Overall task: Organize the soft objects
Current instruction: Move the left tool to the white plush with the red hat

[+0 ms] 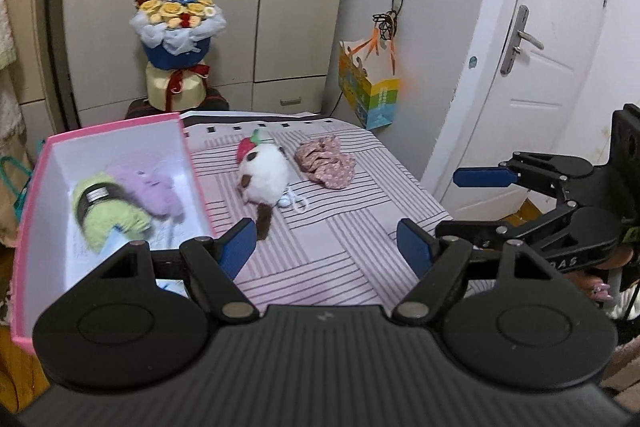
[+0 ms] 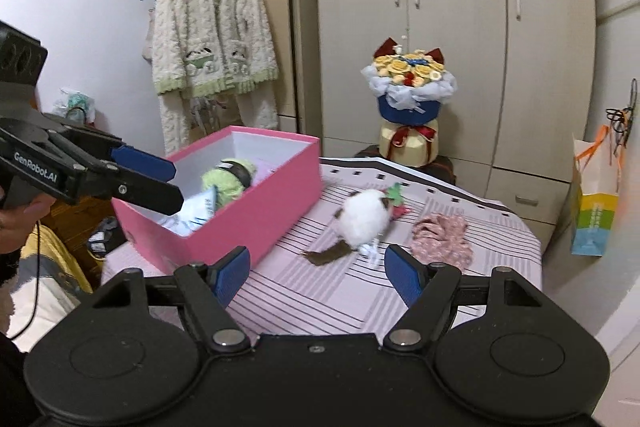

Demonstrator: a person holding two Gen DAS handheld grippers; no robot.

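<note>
We hold left gripper (image 1: 326, 247) and right gripper (image 2: 317, 273) spread, both empty, above striped bed (image 1: 320, 259). Next we close on white plush (image 2: 366, 213) body, not thin tail, lift toward pink box (image 2: 256, 211). Floral cloth (image 2: 442, 233) lies beyond. Left gripper reads "GenRobot.AI".

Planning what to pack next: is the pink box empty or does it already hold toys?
Not empty: the open pink box holds a green plush and a purple plush.
</note>
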